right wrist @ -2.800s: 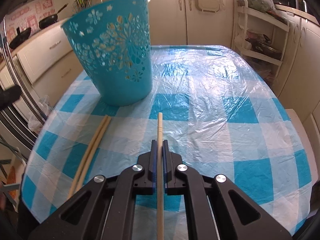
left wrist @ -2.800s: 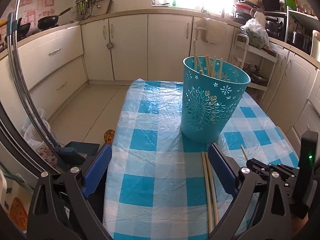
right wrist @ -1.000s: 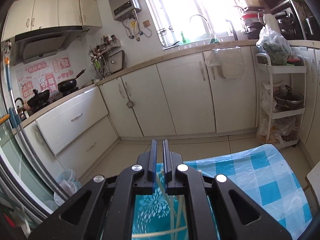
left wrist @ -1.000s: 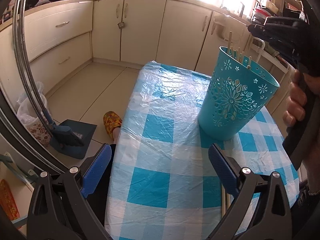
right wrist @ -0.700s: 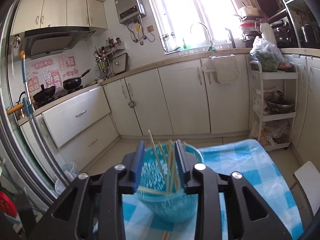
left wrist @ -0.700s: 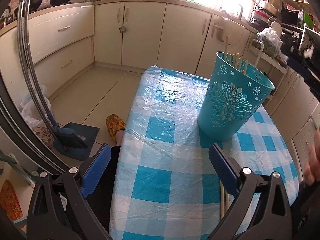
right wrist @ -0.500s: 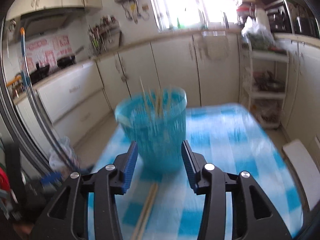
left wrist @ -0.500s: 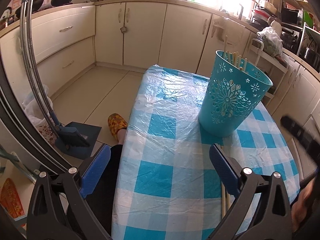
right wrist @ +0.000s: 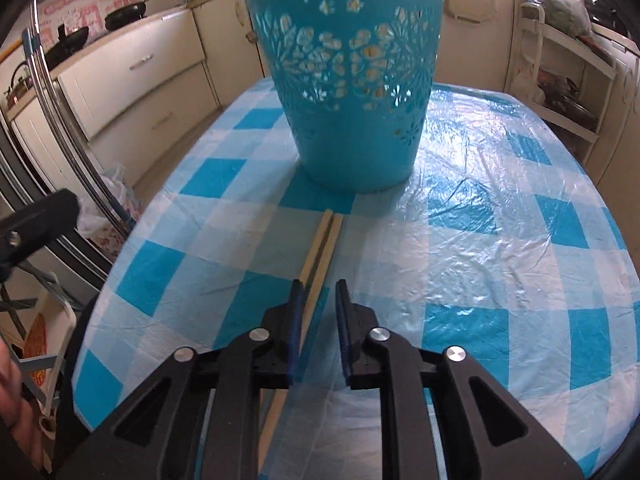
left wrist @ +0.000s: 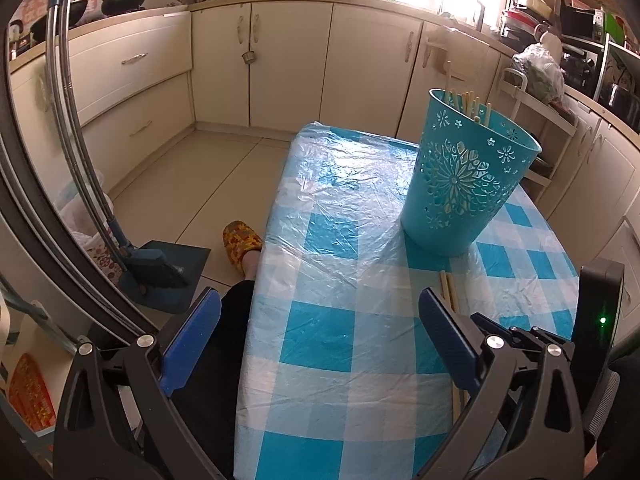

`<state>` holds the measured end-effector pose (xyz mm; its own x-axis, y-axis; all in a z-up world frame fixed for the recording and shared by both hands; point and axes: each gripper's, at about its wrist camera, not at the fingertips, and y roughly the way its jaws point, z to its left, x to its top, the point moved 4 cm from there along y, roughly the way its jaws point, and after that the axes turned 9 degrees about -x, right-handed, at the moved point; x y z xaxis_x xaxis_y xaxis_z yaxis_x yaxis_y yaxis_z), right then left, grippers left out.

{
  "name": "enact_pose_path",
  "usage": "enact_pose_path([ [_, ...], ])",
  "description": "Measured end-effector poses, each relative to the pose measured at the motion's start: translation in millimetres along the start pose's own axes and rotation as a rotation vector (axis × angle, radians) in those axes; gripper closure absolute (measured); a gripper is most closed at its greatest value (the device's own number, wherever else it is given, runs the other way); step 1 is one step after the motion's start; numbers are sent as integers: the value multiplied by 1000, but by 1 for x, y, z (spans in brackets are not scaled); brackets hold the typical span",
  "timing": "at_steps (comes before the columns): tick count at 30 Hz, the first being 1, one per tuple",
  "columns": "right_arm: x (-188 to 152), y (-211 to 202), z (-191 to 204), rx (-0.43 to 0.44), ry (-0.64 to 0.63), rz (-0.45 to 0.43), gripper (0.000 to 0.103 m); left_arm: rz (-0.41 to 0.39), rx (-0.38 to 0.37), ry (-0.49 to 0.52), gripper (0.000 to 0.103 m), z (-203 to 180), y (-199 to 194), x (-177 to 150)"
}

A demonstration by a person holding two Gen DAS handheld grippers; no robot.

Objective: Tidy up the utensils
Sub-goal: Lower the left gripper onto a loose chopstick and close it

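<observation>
A teal cut-out basket (left wrist: 466,184) stands on the blue-checked table (left wrist: 352,320) and holds several wooden chopsticks (left wrist: 468,100). It also shows in the right wrist view (right wrist: 352,80). Two chopsticks (right wrist: 320,248) lie side by side on the cloth in front of the basket; they also show in the left wrist view (left wrist: 448,292). My right gripper (right wrist: 318,292) is open and empty, low over the near part of those chopsticks, which pass between its fingers. My left gripper (left wrist: 320,316) is wide open and empty above the table's near left part.
The table's left edge (left wrist: 260,300) drops to the floor, where a foot in a yellow slipper (left wrist: 240,240) and a dustpan with broom (left wrist: 160,272) are. Cream cabinets (left wrist: 280,60) line the back wall. A white shelf rack (right wrist: 560,80) stands at the right.
My right gripper dropped its chopstick into the basket, opened, and came down from above the basket to the two chopsticks on the table. The left gripper stayed open and barely moved.
</observation>
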<state>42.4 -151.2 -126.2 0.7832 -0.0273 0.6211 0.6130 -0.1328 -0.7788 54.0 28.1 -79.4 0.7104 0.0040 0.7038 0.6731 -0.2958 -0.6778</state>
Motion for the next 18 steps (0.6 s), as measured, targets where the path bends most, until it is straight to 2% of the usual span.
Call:
enact_pose_path([
  [2,-2,-2,-3,-16,-19,-4,93,5,-1,2,8,0,1,-1],
  [7,-8,-6,-28,-41,-20,10,95,45,-27,33,8,-12,11,-5],
  [14,-13,-12,-78,-56,82,34,95,179,-102,157,8,-64,56,-19],
  [18,-15,-11,-91,-29,147,43,95,230,-100,184,8,-84,83,-25],
])
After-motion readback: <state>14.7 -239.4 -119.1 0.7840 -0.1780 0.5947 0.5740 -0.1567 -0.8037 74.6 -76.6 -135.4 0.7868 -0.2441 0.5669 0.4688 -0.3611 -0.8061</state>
